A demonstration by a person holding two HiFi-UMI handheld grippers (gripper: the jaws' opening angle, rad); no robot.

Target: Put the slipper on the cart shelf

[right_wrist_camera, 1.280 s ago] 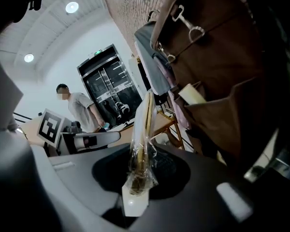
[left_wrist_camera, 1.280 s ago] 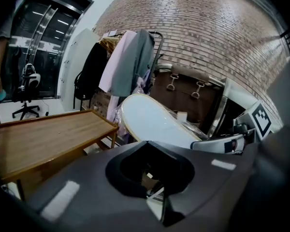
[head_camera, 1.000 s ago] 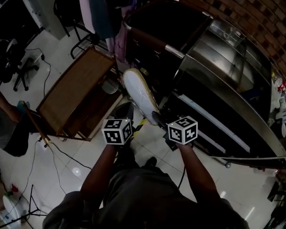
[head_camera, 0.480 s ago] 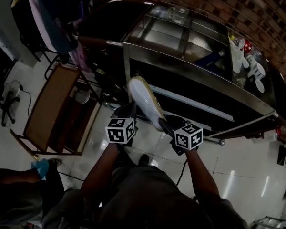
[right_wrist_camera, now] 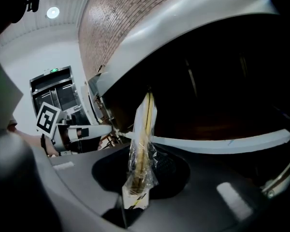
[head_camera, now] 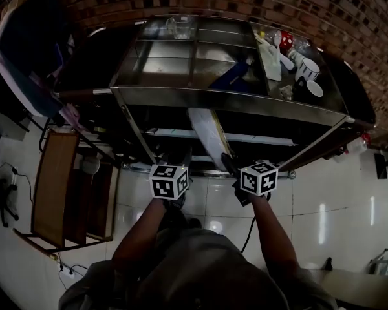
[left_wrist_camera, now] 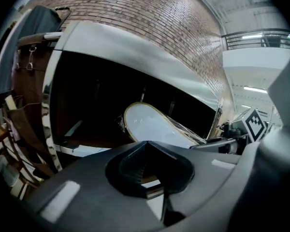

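A white slipper [head_camera: 204, 134] in clear plastic wrap points away from me, its toe under the top rim of the steel cart [head_camera: 233, 99]. My right gripper [head_camera: 227, 163] is shut on its near end. In the right gripper view the slipper [right_wrist_camera: 144, 139] stands edge-on between the jaws of the right gripper [right_wrist_camera: 137, 190], before the cart's dark lower opening and a pale shelf edge [right_wrist_camera: 222, 142]. My left gripper [head_camera: 183, 163] hangs just left of the slipper, apart from it. In the left gripper view its jaws [left_wrist_camera: 146, 145] meet with nothing between them; the slipper's sole [left_wrist_camera: 152, 125] shows beyond.
A wooden rack [head_camera: 52, 186] stands on the white tile floor at the left. Cups and dishes [head_camera: 299, 64] crowd the cart's top at the right. Hanging clothes [head_camera: 26, 57] fill the far left. A brick wall runs behind the cart.
The view has swung right, so the cart now stands straight ahead. Both grippers and the held slipper have come up to the cart's front, the toe reaching under its top.
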